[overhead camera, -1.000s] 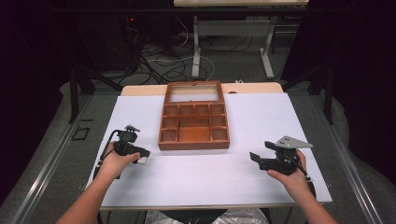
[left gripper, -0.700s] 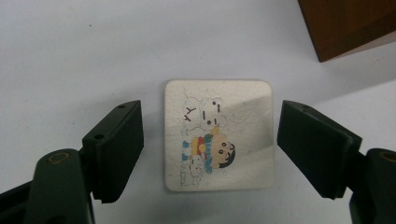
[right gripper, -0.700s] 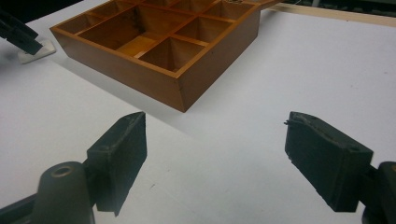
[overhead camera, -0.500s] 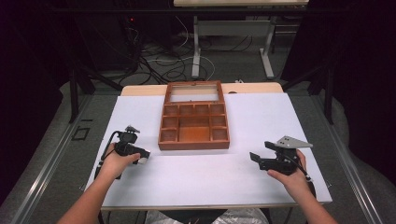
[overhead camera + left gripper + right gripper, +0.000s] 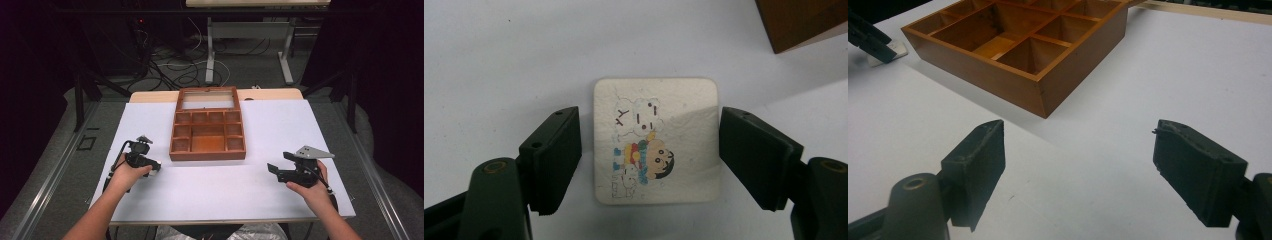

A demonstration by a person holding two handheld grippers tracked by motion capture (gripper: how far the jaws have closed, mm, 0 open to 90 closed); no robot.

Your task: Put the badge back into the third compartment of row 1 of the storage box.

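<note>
We are holding the left hand-held gripper (image 5: 649,150) over a square card (image 5: 655,140) with rounded corners, matte off-white paper with a cartoon print, lying flat on the smooth white counter (image 5: 210,190) just beside the tray's near left corner. Its 2 black blocky jaws have just been closing and are sitting either side of the card, slim gaps showing, not yet pinching. The right hand-held gripper (image 5: 1075,170) is hanging released, jaws wide, nothing between. The wooden tray (image 5: 208,131) is sitting centre, glossy brown, rectangular, split into box-shaped compartments.
</note>
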